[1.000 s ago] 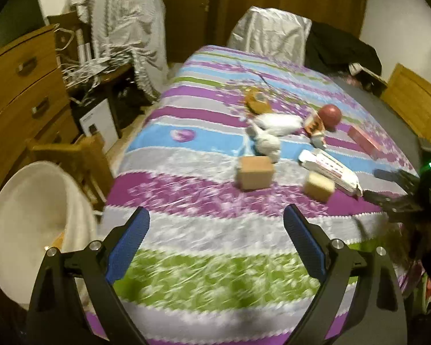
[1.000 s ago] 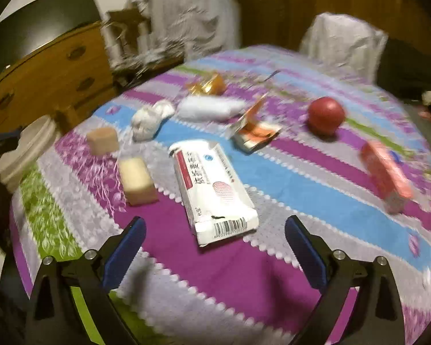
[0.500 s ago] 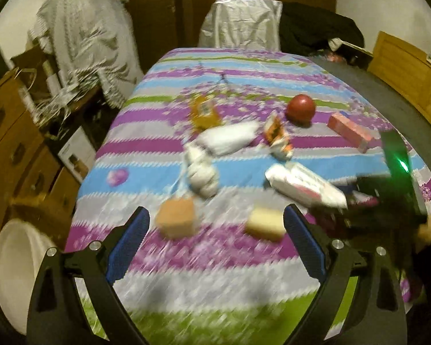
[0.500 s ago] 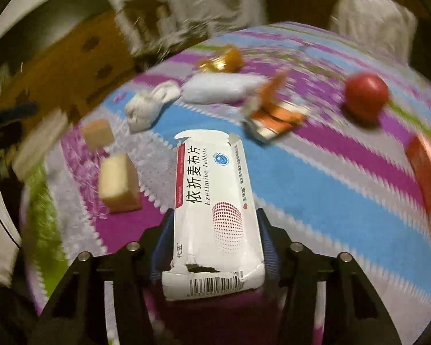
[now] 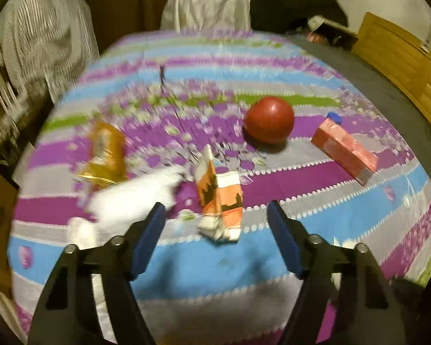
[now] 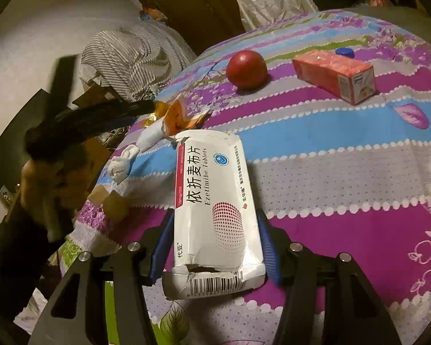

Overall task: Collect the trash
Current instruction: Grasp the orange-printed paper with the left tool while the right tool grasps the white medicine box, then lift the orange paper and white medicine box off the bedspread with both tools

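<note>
Probably a home bedroom: striped bedspread [image 5: 273,69], wooden drawers [image 5: 402,57], draped clothes [image 5: 43,37].

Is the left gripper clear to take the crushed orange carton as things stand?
Probably yes. The left gripper, its fingers closing, has the orange carton just ahead between them, untouched; the white wad crowds one finger.

Striped purple, blue, green and grey floral cloth [image 6: 344,178] covers the counter. Round red apple-like fruit [image 5: 269,119] sits on it, near a small blue bottle cap [image 6: 344,52]. Grey-and-white striped fabric heap [image 6: 132,54] at counter's far left. White crinkled cover over a chair [image 5: 207,3] behind. Wooden furniture [image 5: 399,54] on right.
</note>
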Demonstrator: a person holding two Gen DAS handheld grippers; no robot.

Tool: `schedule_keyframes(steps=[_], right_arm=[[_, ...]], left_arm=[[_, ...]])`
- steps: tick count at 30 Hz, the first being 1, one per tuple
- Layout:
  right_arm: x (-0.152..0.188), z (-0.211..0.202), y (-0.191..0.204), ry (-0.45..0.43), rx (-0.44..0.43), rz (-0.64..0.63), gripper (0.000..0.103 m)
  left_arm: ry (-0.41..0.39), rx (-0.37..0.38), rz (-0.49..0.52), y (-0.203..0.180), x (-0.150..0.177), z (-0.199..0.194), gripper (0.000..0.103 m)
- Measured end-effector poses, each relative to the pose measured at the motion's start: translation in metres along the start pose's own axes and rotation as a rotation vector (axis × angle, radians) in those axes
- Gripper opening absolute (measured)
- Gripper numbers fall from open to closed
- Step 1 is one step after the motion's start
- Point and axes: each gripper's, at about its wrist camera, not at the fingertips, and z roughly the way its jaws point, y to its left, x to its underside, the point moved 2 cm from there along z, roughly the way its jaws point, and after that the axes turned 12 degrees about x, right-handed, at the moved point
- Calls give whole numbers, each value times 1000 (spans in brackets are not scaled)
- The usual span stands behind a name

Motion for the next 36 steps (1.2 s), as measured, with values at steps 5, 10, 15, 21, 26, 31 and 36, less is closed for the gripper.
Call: schedule_keyframes(steps=[5, 10, 15, 21, 26, 31, 36], right_arm=[[1, -2, -6, 1, -22, 18, 57], [0, -4, -4, -14, -14, 1, 57], [4, -26, 13, -71, 66, -61, 56], [57, -69, 58, -39, 99, -122, 57], [102, -72, 84, 13, 181, -117, 58], [123, -63, 107, -22, 287, -187, 67], [122, -72, 112, -46, 308, -186, 85]], left_arm=[[107, 8, -89, 15, -4, 42, 11], [23, 36, -47, -6, 12, -6, 8], [-98, 110, -31, -8, 66, -124, 8], [-147, -151, -36, 39, 174, -217, 8], [-64, -305, -10, 64, 229, -208, 8], [-76, -358, 65, 68, 252, -173, 26], [-158, -221, 40, 69, 261, -183, 61]])
